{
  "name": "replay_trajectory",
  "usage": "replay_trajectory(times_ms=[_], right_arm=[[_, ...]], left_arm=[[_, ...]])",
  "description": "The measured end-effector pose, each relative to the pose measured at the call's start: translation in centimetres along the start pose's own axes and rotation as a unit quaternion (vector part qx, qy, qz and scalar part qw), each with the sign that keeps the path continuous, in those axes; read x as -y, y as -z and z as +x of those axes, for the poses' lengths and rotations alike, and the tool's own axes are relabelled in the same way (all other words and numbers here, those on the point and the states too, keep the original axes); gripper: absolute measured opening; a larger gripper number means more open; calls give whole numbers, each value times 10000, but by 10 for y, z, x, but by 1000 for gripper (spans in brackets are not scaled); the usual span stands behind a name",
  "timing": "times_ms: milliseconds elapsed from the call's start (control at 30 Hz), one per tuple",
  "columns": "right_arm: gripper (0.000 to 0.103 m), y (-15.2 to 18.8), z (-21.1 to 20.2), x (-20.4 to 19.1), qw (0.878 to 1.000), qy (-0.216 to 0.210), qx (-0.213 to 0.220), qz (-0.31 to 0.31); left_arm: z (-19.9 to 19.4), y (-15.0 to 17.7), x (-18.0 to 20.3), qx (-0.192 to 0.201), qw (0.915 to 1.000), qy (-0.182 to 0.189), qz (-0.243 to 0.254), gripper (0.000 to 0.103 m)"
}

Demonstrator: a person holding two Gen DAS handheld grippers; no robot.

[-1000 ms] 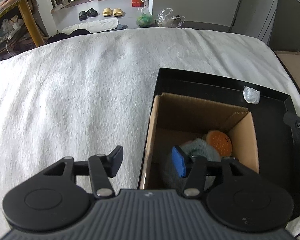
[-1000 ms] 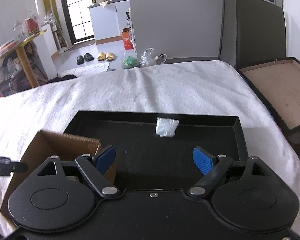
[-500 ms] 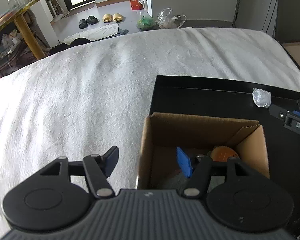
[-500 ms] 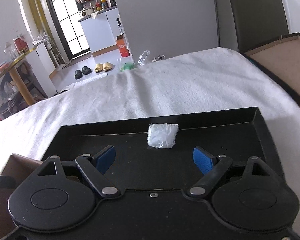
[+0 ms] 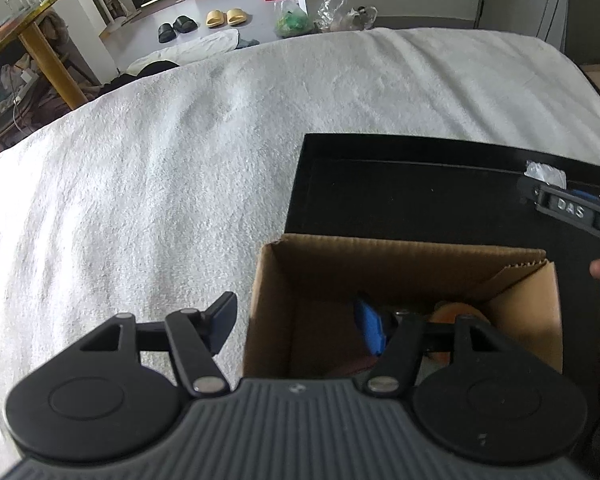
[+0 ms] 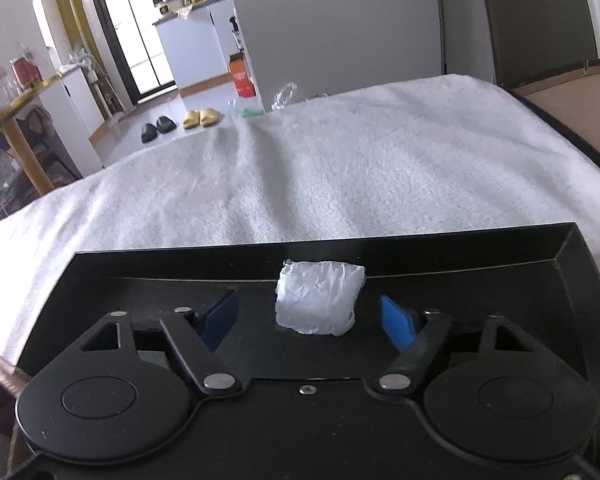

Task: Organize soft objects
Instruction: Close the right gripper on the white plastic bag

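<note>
A crumpled white soft lump (image 6: 318, 297) lies against the far wall of a black tray (image 6: 580, 280). My right gripper (image 6: 310, 318) is open, its blue pads on either side of the lump, apart from it. The lump (image 5: 546, 172) and right gripper's finger (image 5: 568, 210) also show in the left wrist view. My left gripper (image 5: 296, 324) is open and empty, straddling the left wall of a cardboard box (image 5: 400, 264) that stands in the tray (image 5: 380, 184). An orange round soft object (image 5: 448, 314) lies inside the box, mostly hidden.
The tray sits on a bed covered with a white fuzzy blanket (image 5: 160, 180). A brown board (image 6: 572, 112) lies past the bed's right edge. Slippers (image 5: 224, 18), bags and a yellow table (image 5: 40, 40) are on the floor beyond.
My right gripper has moved forward and down until its pads flank the white lump. My left gripper has pulled back, so the box looks farther and the grey soft thing inside is hidden.
</note>
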State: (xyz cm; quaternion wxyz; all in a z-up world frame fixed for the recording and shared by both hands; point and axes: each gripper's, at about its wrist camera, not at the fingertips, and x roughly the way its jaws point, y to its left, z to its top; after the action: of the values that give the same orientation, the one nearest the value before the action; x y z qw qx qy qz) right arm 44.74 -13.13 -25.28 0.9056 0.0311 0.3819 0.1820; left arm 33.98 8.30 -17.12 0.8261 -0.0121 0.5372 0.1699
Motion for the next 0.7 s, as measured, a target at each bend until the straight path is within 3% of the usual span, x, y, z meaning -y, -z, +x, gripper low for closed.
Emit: replay_trajectory(times_ms=[33,100,133,700], right_arm=[[67,0,3,-1,10000,21,-35,-42],[47,0,4,-1,9999,62,-73,-135],[42,0,3,-1,9998,107,-76,-163],[42,16,-41,21,9995,272,-159,-38]], left_arm=[[1,0,1,-13,10000,-11,26,63],[2,0,5,-41,10000,-35,68,63],[2,0,6,-39,9999,-56,79,63],[-14,11,15,190,9995,-245,51,63]])
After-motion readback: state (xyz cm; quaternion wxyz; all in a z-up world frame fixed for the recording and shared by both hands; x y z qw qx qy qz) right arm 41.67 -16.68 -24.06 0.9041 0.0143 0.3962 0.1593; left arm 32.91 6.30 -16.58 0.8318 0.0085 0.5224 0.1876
